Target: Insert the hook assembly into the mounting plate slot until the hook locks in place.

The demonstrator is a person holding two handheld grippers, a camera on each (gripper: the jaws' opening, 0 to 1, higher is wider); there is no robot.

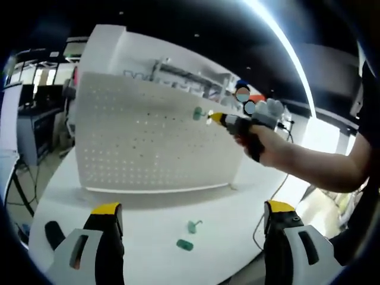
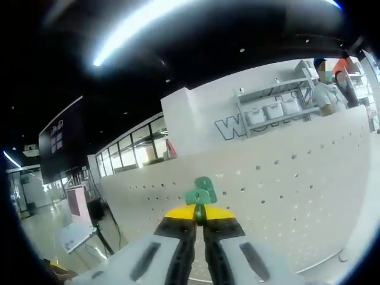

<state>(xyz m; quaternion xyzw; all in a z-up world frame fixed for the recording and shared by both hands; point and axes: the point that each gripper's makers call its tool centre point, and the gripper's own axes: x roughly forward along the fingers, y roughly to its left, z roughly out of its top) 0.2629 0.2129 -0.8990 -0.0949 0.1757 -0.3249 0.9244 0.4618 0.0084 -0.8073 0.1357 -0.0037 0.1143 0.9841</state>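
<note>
The right tongs are clenched on a green hook, which sticks out past their yellow tips, right up against the white pegboard; whether it touches the board I cannot tell. From the left gripper view, those same right tongs reach in from the right, held in a person's hand, close to a green hook already hanging on the pegboard.

The left tongs stand released, jaws wide apart, gripping nothing. Just ahead of them, between the jaws, two loose green hooks lie on the surface: one nearer the tongs and one just beyond it, close together.

In the left gripper view that makes three green hooks.

The surface is white and rounded, and the pegboard stands upright on it, beyond the loose hooks. Behind it are a white wall, metal shelving with containers, a dark ceiling with a long strip light, and people in the distance.
</note>
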